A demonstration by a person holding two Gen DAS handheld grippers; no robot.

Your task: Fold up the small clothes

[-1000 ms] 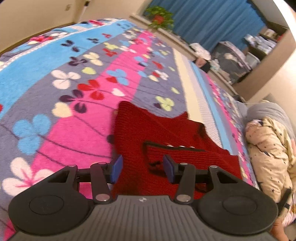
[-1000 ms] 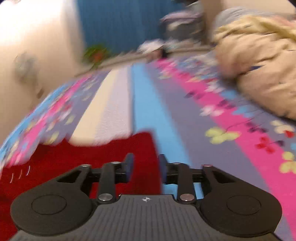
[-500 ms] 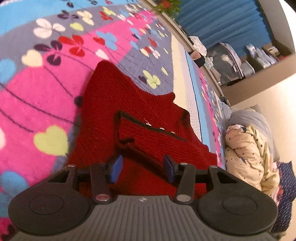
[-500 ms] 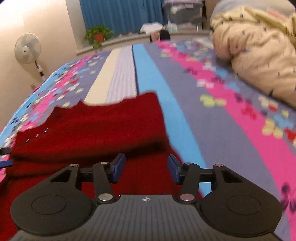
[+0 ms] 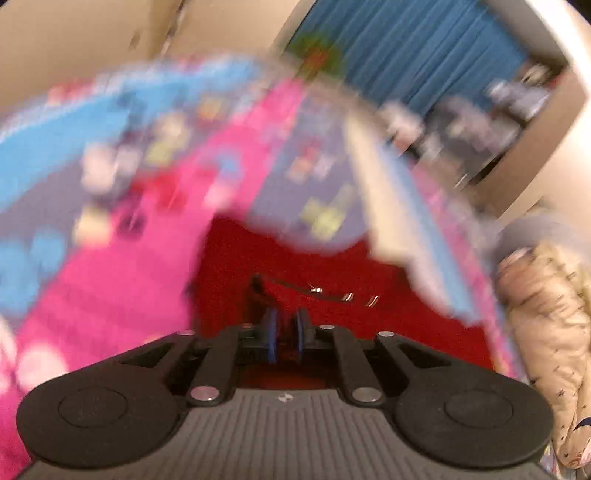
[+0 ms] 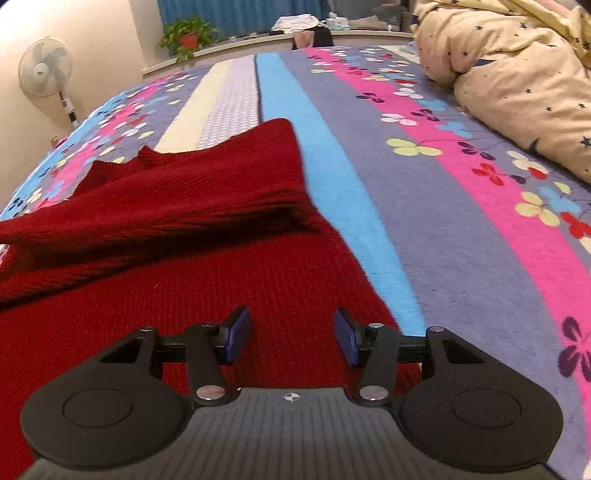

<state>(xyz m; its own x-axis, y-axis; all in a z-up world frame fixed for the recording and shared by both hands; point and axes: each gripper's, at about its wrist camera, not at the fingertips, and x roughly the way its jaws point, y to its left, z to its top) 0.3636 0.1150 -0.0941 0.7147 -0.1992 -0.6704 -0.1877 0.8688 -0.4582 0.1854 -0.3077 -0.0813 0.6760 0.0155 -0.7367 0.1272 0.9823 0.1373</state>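
A red knitted cardigan (image 6: 207, 258) lies on the flowered bedspread (image 6: 461, 206), with one part folded over the body. My right gripper (image 6: 291, 339) is open, low over the cardigan's near right area, its blue pads (image 6: 236, 334) apart and empty. In the blurred left wrist view the cardigan (image 5: 332, 295) fills the centre, and a dark-edged front with small buttons (image 5: 347, 295) shows. My left gripper (image 5: 286, 332) has its blue pads nearly together, closed on a fold of the red knit.
A cream star-print quilt (image 6: 517, 77) is heaped at the right of the bed. A standing fan (image 6: 46, 72) and a potted plant (image 6: 188, 35) stand beyond the bed's far left edge, before blue curtains.
My left gripper has gone from open to shut on the cardigan and is moving fast, blurring its view. My right gripper has opened a bit wider and moved lower over the knit.
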